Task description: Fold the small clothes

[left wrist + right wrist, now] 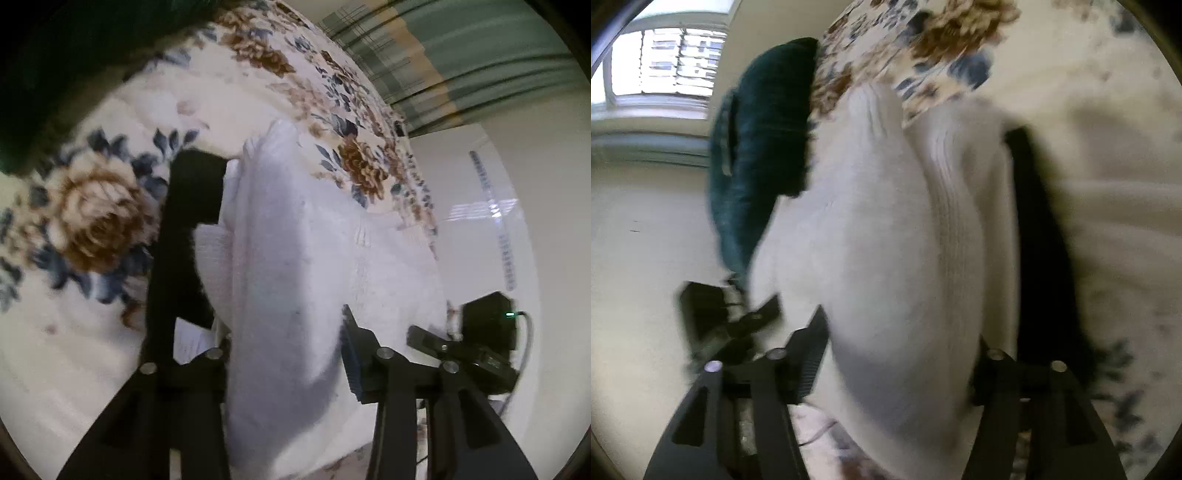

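In the left wrist view, the left gripper [284, 295] is holding a fold of the white knitted garment [295, 240] between its fingers, the cloth running lengthwise away along them over the floral bed cover [92, 221]. In the right wrist view, the right gripper [905, 295] is gripping the same garment [886, 221] in the same way, so both hands are equally near it.

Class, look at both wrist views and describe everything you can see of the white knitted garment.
The white knitted garment is soft, thick and looks woolly, with ribbed bands showing in the right wrist view. It is bunched and folded over rather than flat, lying on the floral bedspread. It fills the gap between the fingers of both tongs: the left tongs and the right tongs each close around a thick fold. Motion blur hides finer detail, and what kind of garment it is cannot be told.
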Motion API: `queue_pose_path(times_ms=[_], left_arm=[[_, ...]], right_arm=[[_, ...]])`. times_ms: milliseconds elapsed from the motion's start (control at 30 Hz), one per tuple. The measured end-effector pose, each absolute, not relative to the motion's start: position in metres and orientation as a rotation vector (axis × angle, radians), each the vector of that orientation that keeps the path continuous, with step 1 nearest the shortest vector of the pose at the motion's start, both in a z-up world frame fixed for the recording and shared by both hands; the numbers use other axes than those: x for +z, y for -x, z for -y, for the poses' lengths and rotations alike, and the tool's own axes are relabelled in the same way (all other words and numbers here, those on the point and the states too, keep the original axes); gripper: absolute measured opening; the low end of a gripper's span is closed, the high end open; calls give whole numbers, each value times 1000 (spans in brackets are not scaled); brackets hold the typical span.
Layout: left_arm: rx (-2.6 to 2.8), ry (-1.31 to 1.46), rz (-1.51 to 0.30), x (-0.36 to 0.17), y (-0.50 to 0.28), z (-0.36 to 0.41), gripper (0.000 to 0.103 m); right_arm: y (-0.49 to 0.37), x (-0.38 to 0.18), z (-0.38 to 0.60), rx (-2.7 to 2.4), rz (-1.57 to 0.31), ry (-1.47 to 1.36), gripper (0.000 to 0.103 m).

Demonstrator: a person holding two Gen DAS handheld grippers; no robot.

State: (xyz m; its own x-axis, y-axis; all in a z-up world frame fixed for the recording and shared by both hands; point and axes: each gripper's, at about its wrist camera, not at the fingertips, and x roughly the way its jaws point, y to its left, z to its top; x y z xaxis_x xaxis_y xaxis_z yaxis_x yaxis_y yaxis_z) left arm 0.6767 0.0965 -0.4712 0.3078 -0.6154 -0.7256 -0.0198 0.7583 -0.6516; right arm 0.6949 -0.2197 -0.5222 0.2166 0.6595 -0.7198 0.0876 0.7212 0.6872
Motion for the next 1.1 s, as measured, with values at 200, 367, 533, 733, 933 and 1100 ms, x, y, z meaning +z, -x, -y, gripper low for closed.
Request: queue_pose_path(times_ms=[200,367,533,733,933,1100], left_arm=[[-197,249,-1086,-432,-650,-70,83],[-55,123,-1033,-418,-614,-60,103],[6,90,-1022,-398,-588,-55,103],[29,67,-986,-339,-534,-41,103],[57,35,-922,-266,-473,-26,103],[41,29,-882,-210,-422,-15,103]], right_arm=[[-662,-471,200,76,-1224,-178,103],[-623,-449,196,-90,-1130,15,103],[-582,-410,191,-164,-1079,64,103],[-513,-336,193,-202,-1014,71,103],[-444,-251,193,-210,-943,73,103],[-380,-172,194,-229,-851,83,103]])
